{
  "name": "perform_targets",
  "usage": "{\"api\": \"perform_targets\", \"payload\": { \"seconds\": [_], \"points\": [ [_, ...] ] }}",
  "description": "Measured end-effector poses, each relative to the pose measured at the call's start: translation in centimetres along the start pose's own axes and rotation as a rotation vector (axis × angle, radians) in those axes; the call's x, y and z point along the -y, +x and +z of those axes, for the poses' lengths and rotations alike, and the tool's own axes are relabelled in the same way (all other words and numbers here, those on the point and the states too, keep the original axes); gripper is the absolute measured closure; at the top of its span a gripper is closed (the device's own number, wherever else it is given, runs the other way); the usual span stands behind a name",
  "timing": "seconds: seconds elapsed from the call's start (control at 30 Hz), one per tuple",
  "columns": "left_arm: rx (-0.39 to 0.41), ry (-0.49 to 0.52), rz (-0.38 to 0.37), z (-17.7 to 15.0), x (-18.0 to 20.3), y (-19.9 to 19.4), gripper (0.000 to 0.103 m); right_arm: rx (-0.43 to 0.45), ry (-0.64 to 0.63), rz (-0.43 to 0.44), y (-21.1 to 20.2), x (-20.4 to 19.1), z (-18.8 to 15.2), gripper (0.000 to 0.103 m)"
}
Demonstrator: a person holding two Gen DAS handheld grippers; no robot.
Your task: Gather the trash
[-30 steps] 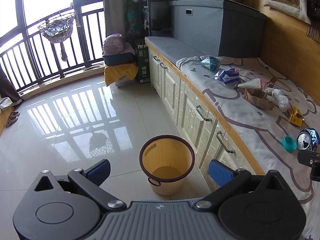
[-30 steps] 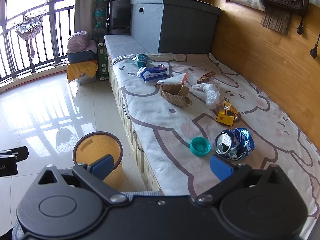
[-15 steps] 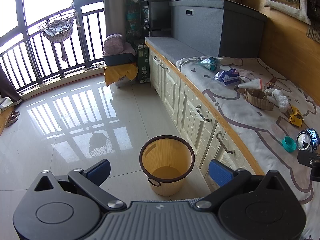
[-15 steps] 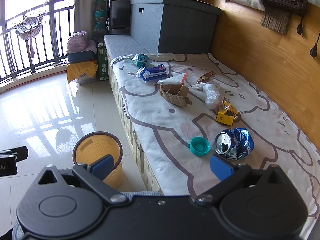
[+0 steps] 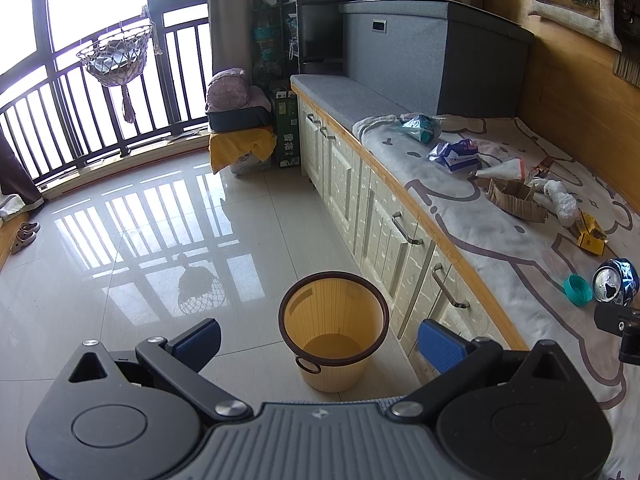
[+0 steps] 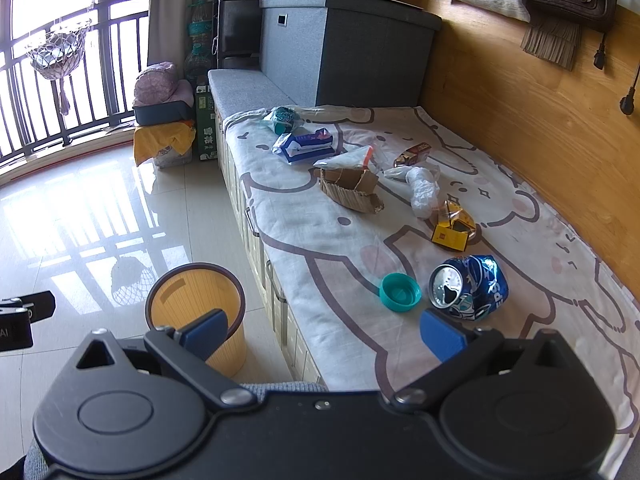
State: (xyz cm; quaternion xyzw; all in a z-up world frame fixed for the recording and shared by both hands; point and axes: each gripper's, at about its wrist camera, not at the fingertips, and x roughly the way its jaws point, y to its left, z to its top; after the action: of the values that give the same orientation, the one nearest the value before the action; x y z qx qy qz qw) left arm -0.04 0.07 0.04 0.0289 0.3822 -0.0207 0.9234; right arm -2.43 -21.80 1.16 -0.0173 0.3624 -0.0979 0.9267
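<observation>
An empty yellow bin [image 5: 334, 334] [image 6: 196, 312] with a dark rim stands on the tiled floor beside the cabinet bench. Trash lies on the bench's cartoon sheet [image 6: 320, 232]: a crushed blue can [image 6: 468, 286] [image 5: 616, 286], a teal cap [image 6: 400, 292] [image 5: 578, 289], a yellow packet [image 6: 454, 230], a white plastic wad [image 6: 422, 190], torn cardboard [image 6: 352, 190], a blue-white tissue pack [image 6: 306, 146] and a teal wrapper [image 6: 282, 118]. My left gripper [image 5: 318, 344] hangs open over the bin. My right gripper [image 6: 324, 336] is open near the bench's front edge, its right fingertip just short of the can.
Cream cabinet doors with metal handles [image 5: 404, 228] front the bench. A large grey storage box [image 6: 340, 44] sits at the bench's far end. A yellow-draped stool with a tray [image 5: 240, 140] stands by the balcony railing [image 5: 80, 120]. The glossy floor [image 5: 140, 240] stretches left.
Both grippers are nearly still; the right one has crept very slightly toward the can.
</observation>
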Motion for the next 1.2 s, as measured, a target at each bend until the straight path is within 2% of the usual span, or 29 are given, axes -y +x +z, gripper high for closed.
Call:
{"api": "perform_targets", "payload": {
  "seconds": [0.47,0.6,0.83,1.03,1.2],
  "points": [
    [0.005,0.000,0.000,0.7,0.8,-1.0,0.000,0.002,0.001,0.000,0.1,0.1,0.0,0.000],
    [0.067,0.015,0.000,2.5,0.8,-2.0,0.000,0.027,0.002,-0.001,0.0,0.3,0.4,0.000],
    [0.181,0.053,-0.025,4.9,1.9,-2.1,0.000,0.136,0.049,0.011,-1.3,2.4,1.7,0.000],
    [0.233,0.068,-0.079,6.7,3.9,-1.5,0.000,0.255,0.095,0.002,-1.8,5.7,2.9,0.000],
    [0.278,0.038,-0.148,7.9,5.6,-0.7,0.000,0.371,0.109,-0.004,-1.8,8.8,1.9,0.000]
  ]
}}
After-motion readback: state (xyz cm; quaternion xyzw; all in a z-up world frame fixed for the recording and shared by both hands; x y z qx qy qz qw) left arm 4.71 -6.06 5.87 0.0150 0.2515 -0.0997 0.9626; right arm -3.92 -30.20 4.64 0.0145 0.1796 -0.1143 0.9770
